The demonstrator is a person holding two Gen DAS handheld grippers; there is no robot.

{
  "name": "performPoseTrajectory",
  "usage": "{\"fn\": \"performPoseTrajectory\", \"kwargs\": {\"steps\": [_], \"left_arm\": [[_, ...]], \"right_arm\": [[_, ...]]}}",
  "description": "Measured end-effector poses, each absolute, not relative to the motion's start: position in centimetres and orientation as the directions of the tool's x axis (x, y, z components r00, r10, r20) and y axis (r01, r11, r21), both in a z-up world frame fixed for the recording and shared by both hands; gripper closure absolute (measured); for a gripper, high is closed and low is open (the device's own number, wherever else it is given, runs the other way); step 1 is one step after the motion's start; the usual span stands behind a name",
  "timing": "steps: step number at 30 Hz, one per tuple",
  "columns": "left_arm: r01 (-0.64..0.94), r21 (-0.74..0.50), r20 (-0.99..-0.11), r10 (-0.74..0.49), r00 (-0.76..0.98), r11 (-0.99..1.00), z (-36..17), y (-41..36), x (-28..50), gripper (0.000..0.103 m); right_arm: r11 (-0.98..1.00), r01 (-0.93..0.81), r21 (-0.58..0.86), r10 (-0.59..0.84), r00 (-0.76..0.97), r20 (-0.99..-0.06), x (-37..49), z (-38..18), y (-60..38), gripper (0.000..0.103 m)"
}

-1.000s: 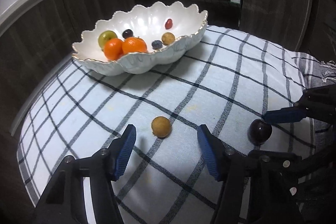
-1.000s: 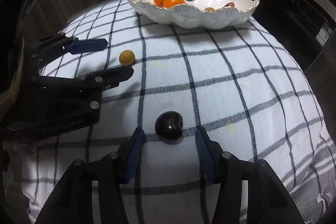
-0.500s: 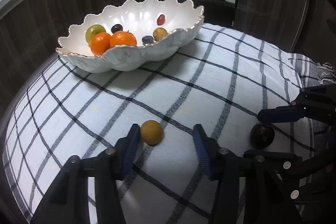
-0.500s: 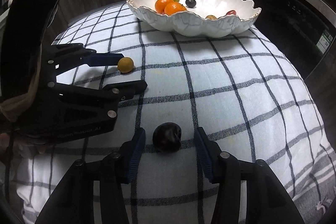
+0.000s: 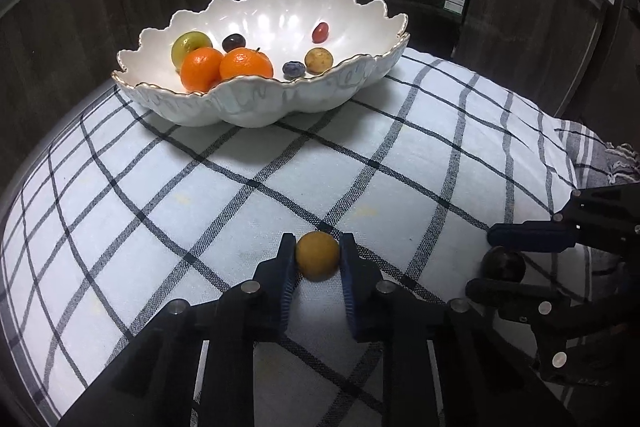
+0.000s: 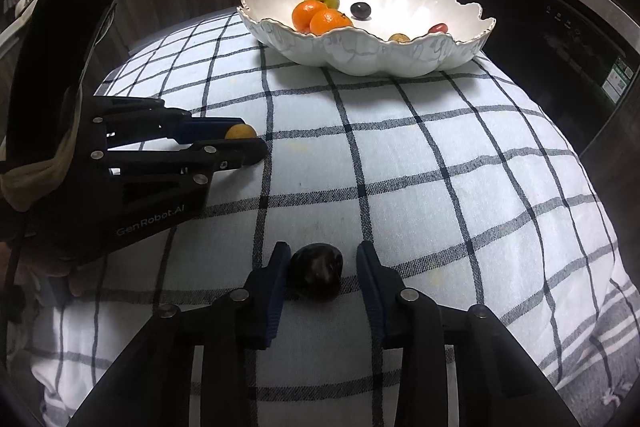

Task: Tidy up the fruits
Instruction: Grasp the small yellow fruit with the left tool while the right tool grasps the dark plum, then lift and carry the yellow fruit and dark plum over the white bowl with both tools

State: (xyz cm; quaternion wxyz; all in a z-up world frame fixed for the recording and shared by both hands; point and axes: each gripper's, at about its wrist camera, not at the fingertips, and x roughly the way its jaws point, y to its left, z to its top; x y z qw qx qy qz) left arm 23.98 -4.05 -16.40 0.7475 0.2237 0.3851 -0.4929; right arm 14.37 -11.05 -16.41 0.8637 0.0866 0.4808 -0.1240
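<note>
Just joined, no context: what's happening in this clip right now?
A person with a gripper in each hand is gathering loose fruit off a checked cloth. The left gripper has just closed on a small yellow-brown fruit. The right gripper has been closing around a dark plum, with a gap still on one side. The white scalloped bowl behind already holds several fruits.
</note>
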Motion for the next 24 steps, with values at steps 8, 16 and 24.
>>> {"fn": "performPoseTrajectory", "kwargs": {"steps": [8,16,24], "left_arm": [[0.902,-0.049,-0.799,-0.559,0.223,0.430,-16.1,-3.8,23.2,0.081],[0.887,-0.044,-0.796,-0.553,0.247,0.459,-15.4,-3.6,22.7,0.081],[0.864,-0.009,-0.799,-0.523,0.296,0.504,-14.2,-2.7,21.7,0.081]], "right_arm": [[0.957,0.283,0.062,-0.095,0.509,-0.856,14.4,-16.4,-11.4,0.075],[0.958,0.274,0.083,-0.069,0.503,-0.862,14.3,-16.3,-11.6,0.075],[0.959,0.270,0.092,-0.057,0.497,-0.866,13.9,-16.0,-11.9,0.075]]}}
